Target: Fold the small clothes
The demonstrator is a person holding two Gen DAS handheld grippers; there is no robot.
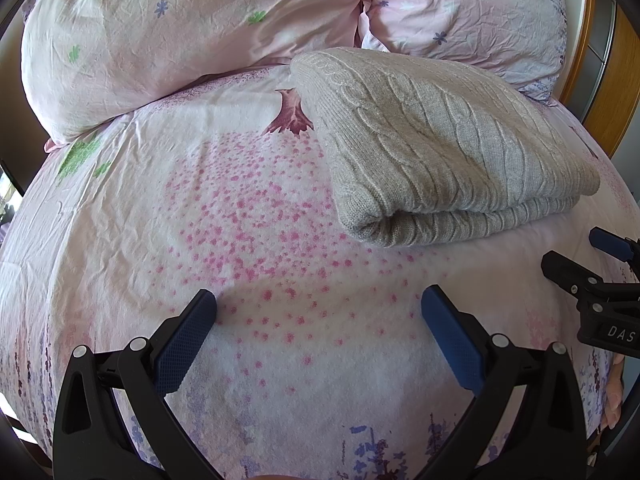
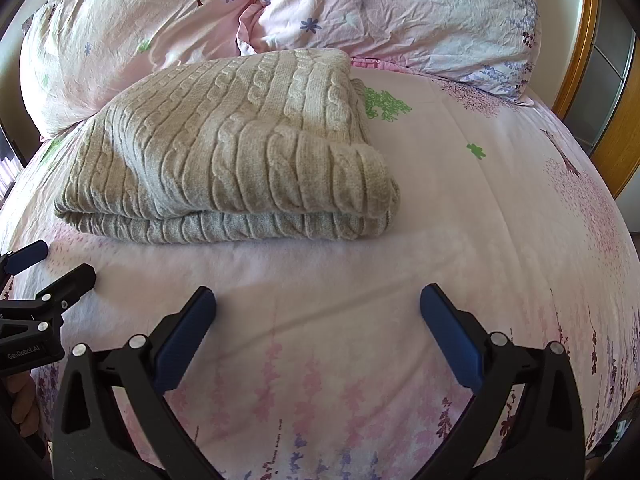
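Observation:
A grey cable-knit sweater lies folded in a neat stack on the pink flowered bed sheet, ahead and to the right in the left wrist view. It also shows in the right wrist view, ahead and to the left. My left gripper is open and empty above the sheet, short of the sweater. My right gripper is open and empty, also short of the sweater's front fold. Each gripper shows at the edge of the other's view, the right one and the left one.
Two pink flowered pillows lie behind the sweater at the head of the bed. A wooden bed frame and a cupboard stand at the right. The sheet lies flat around the sweater.

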